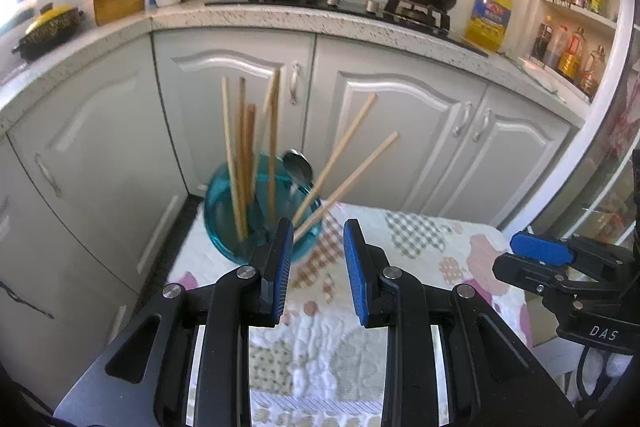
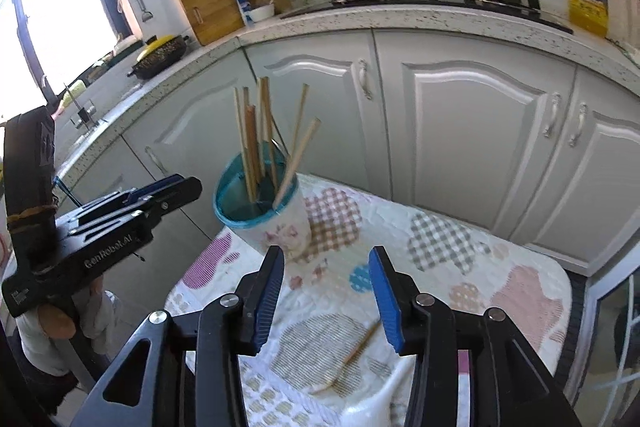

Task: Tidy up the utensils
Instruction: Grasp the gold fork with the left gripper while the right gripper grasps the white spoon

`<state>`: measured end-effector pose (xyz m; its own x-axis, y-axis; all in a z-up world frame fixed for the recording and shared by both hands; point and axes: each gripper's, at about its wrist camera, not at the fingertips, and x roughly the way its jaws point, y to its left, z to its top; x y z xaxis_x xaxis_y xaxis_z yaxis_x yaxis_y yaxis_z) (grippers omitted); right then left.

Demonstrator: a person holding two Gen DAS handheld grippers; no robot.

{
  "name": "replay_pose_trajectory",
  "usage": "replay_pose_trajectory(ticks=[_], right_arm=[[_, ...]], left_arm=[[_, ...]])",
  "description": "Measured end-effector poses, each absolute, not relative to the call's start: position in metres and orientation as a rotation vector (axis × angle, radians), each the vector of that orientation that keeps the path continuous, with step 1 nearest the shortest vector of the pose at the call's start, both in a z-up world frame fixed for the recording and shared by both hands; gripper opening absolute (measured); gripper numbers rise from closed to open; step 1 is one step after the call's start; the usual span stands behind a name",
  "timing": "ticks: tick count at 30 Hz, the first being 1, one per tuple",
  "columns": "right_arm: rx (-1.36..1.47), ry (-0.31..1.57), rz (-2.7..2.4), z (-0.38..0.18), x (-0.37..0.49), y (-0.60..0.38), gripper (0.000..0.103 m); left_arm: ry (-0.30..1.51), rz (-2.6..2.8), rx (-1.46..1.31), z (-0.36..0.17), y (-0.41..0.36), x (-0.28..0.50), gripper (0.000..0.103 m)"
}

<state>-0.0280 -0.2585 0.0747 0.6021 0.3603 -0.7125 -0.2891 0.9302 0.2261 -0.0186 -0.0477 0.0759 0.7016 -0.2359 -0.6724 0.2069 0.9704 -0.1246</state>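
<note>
On the left side of the small desk (image 2: 520,291), which is covered with a patchwork quilted cloth (image 1: 420,239), stands the utensil holder (image 2: 272,223), a cup with a teal rim and a flower print. It is near the far left corner of the desk and appears tilted in both views, though the fisheye lens may cause a part of this. Inside it I see a bundle of wooden chopsticks (image 1: 244,155), most of them almost upright, and two that lean out to the right. A metal spoon (image 1: 298,167) is also in the holder, its bowl pointing up, just beside the leaning chopsticks.

The left claw (image 1: 316,259) is near the holder with its jaws apart and nothing between them. The pads do not touch the cup.

More to the right, the right claw (image 2: 326,291) also has its jaws apart and holds nothing. Under it, on the cloth, lies one single chopstick (image 2: 356,351), well apart from the holder, pointing diagonally. This one is blurred at its lower end, so I cannot tell if a second piece lies with it.

My judgement: the task is mostly done, because nearly all utensils are already in the holder. What is left is this last chopstick on the cloth, and the right claw seems best placed to take it
</note>
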Motion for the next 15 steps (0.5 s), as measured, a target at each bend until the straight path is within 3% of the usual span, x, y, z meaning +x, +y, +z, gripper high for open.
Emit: replay_pose_trajectory(ticks=[2, 8, 11, 15], right_arm=[[0.087, 0.860, 0.357, 0.069, -0.033, -0.268, 0.057], [0.118, 1.007, 0.278, 0.011, -0.037, -0.305, 0.057], [0.174, 1.109, 0.262, -0.035, -0.032, -0.314, 0.044], [0.176, 1.202, 0.221, -0.083, -0.021, -0.314, 0.040]], left_arm=[[0.779, -0.272, -0.040, 0.068, -0.052, -0.020, 0.025], [0.883, -0.338, -0.036, 0.034, -0.066, -0.018, 0.025], [0.932, -0.357, -0.017, 0.015, -0.075, -0.017, 0.025], [0.996, -0.398, 0.013, -0.006, -0.088, -0.014, 0.025]])
